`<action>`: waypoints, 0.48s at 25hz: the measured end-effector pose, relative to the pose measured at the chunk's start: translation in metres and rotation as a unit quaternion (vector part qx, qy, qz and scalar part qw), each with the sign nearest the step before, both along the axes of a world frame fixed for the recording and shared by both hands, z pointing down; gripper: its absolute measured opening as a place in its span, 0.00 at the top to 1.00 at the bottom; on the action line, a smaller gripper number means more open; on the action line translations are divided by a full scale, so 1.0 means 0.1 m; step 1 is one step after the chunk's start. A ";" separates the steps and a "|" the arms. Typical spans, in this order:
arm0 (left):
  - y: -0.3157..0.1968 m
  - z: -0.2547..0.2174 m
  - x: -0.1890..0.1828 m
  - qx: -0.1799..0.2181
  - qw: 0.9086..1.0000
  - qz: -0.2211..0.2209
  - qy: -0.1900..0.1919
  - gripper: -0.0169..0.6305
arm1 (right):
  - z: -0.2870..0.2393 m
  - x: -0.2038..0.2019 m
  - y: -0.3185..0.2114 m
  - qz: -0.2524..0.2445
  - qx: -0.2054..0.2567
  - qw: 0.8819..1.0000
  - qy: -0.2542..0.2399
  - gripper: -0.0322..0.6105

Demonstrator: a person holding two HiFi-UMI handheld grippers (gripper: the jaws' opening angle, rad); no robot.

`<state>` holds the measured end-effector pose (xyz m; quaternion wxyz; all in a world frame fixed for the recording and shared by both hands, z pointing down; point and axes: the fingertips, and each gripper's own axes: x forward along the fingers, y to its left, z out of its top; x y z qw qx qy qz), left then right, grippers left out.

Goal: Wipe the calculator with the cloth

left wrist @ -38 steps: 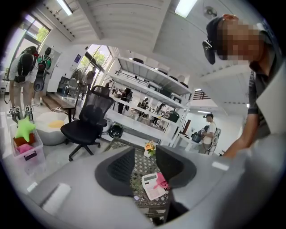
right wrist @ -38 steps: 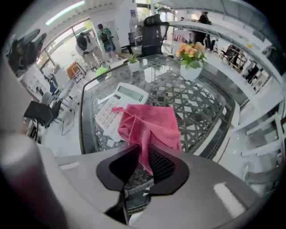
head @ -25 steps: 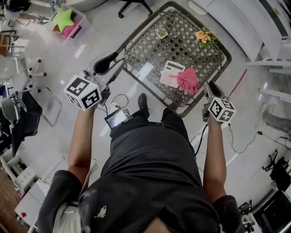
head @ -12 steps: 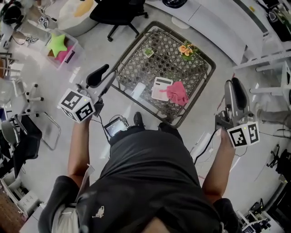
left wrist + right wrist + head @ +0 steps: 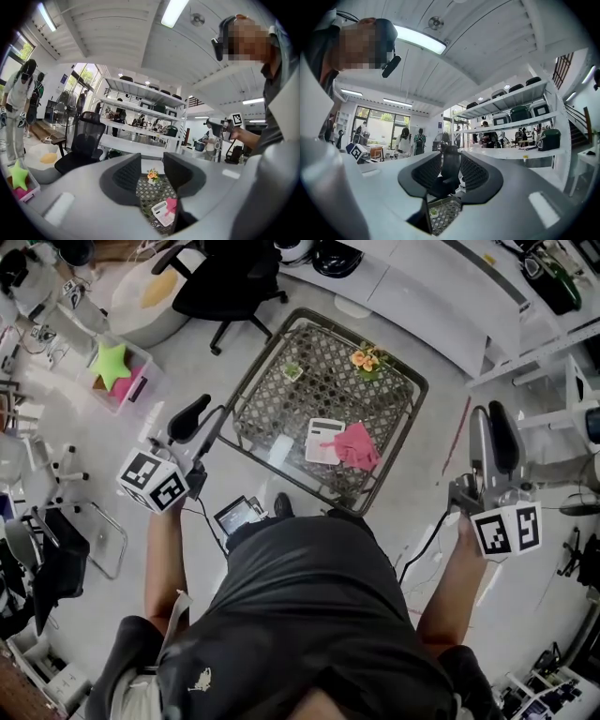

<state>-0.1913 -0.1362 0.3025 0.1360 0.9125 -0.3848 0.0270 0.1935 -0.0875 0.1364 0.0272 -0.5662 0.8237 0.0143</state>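
Observation:
A white calculator (image 5: 322, 440) lies on the metal lattice table (image 5: 323, 390), and a pink cloth (image 5: 357, 446) rests against its right side, overlapping it a little. My left gripper (image 5: 202, 418) is held up left of the table, open and empty. In the left gripper view its jaws (image 5: 152, 171) frame the calculator (image 5: 162, 214) and cloth (image 5: 172, 205) well below. My right gripper (image 5: 491, 432) hangs far to the table's right, open and empty. In the right gripper view its jaws (image 5: 451, 171) frame a black chair (image 5: 449, 174) and a table corner (image 5: 445, 213).
A pot of orange flowers (image 5: 364, 360) and a small green plant (image 5: 292, 370) stand at the table's far side. A black office chair (image 5: 220, 282) and a bin with a green star (image 5: 114, 367) sit beyond on the left. A white counter (image 5: 450, 296) runs behind.
My right gripper has swung from the table's near right edge out to the far right and turned upward. The table now appears farther away. The left gripper has stayed left of the table.

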 end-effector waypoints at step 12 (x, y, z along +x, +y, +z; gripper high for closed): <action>0.07 0.07 0.01 -0.008 1.000 -0.001 0.004 0.68 | 0.09 -0.09 0.04 -0.008 -0.015 1.000 -0.001 0.78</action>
